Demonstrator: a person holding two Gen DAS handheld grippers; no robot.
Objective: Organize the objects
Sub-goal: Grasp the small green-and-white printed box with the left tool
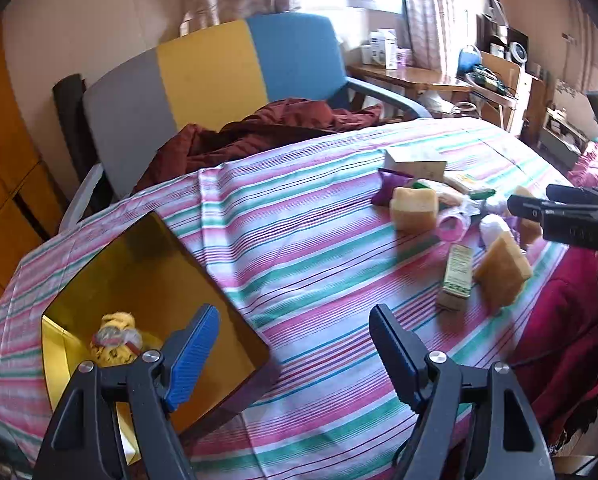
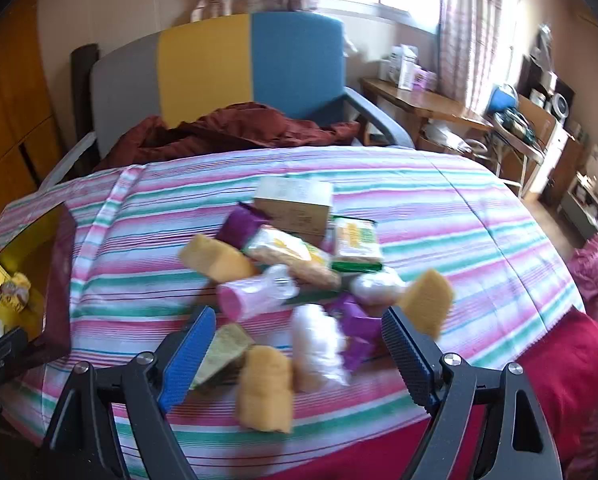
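Both grippers gape wide and hold nothing. The left gripper (image 1: 295, 344) hangs above the striped cloth's (image 1: 299, 248) near-left edge, beside the yellow box (image 1: 147, 276), which holds one yellow bundle (image 1: 115, 340). The right gripper (image 2: 299, 344) hangs over the pile (image 2: 295, 272) of sponges and packets near the cloth's near-right edge.

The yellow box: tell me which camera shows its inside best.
The left wrist view. The yellow box opens toward that camera beside the open left gripper, showing one yellow wrapped item inside. The right wrist view catches the box only at its left edge, squeezed and partly cut off.
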